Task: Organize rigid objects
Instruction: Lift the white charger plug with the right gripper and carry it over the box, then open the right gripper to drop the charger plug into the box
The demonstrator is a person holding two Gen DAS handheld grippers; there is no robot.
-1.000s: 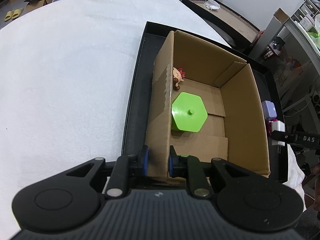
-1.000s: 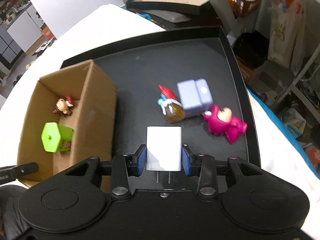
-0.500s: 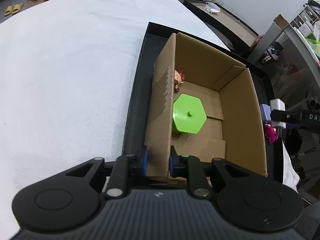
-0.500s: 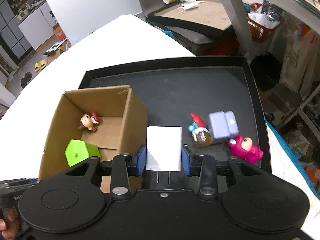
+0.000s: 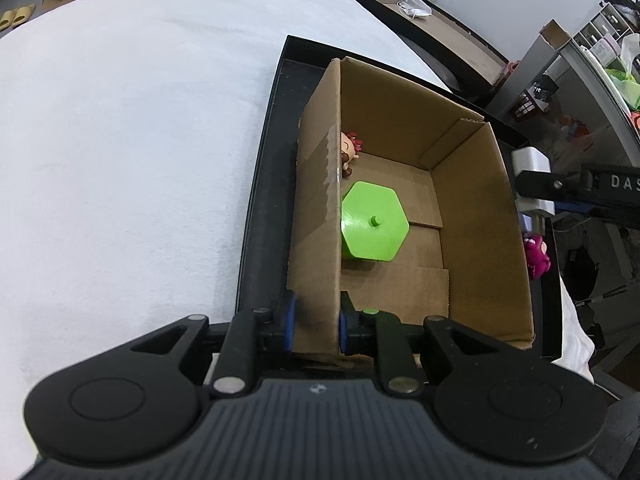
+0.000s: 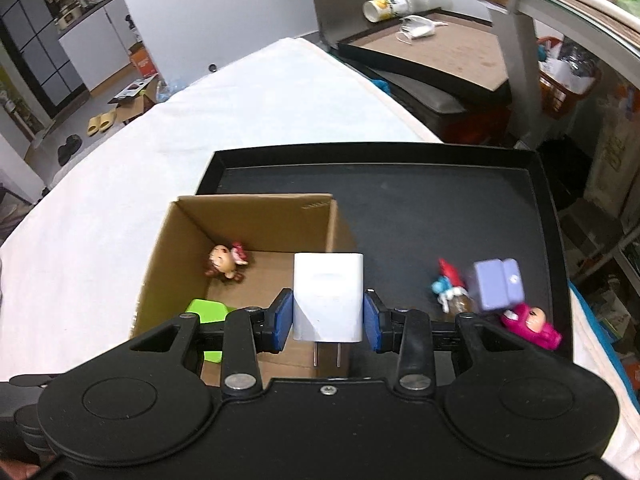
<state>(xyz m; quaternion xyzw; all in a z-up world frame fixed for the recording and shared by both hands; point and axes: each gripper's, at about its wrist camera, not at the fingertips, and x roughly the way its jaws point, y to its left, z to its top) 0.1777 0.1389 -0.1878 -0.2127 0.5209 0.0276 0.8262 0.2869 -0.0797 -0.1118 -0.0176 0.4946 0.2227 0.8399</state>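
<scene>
Left tongs [image 5: 316,322] pinch the open brown cardboard box [image 5: 484,216] wall; right tongs [image 6: 329,312] hold a white plug charger [image 6: 329,296] above its rim. Inside: green hexagonal block [image 5: 374,226], small doll figure [image 6: 226,262]. Beside box, undone: pink figure [image 6: 530,322], lilac block [image 6: 498,284], gnome figure [image 6: 446,284].

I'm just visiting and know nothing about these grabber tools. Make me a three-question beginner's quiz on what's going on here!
1. True or false: the left gripper is clamped on a wall of the box.
2. What does the right gripper hold?
A. a pink toy
B. a white charger
C. a green block
3. Fill in: inside the box lie a small doll and a green ____.

Key:
1. True. Its pads pinch the box's near left wall.
2. B. The pink toy lies on the black tray.
3. Block, six-sided.
</scene>
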